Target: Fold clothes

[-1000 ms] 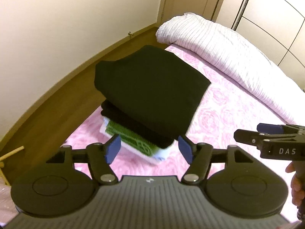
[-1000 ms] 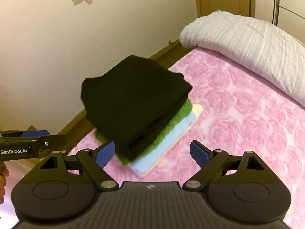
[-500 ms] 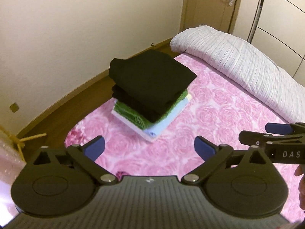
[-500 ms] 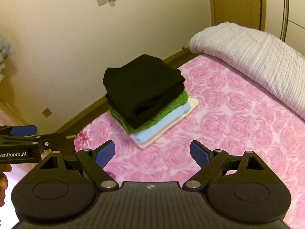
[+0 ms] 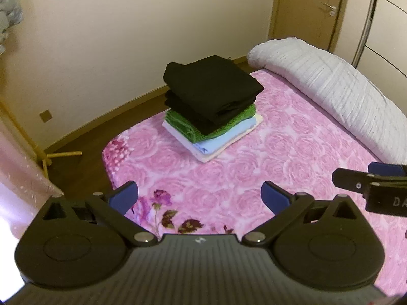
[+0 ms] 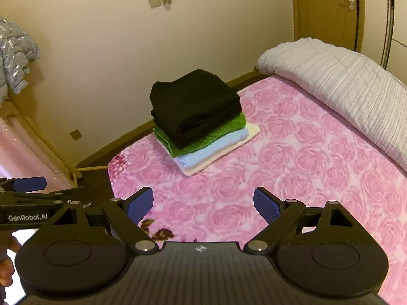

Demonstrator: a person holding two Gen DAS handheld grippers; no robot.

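Now both grippers point(image 5: 199, 197) point(image 6: 203, 204) farther (empty) from stack point(image 5: 211, 101).

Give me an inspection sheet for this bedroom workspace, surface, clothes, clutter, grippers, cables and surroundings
Surface: pink rose-print bedspread, flat.
Job's things: one pile of folded clothes near the bed's corner; black garment on top, then green knit, light blue piece, cream piece at the bottom.
Clutter: white quilt bundled along the far edge.
Grippers: left gripper open, empty; right gripper open, empty.
Cables: nothing seen.
Surroundings: cream wall, wooden floor, closed door, silver jacket hanging at left.
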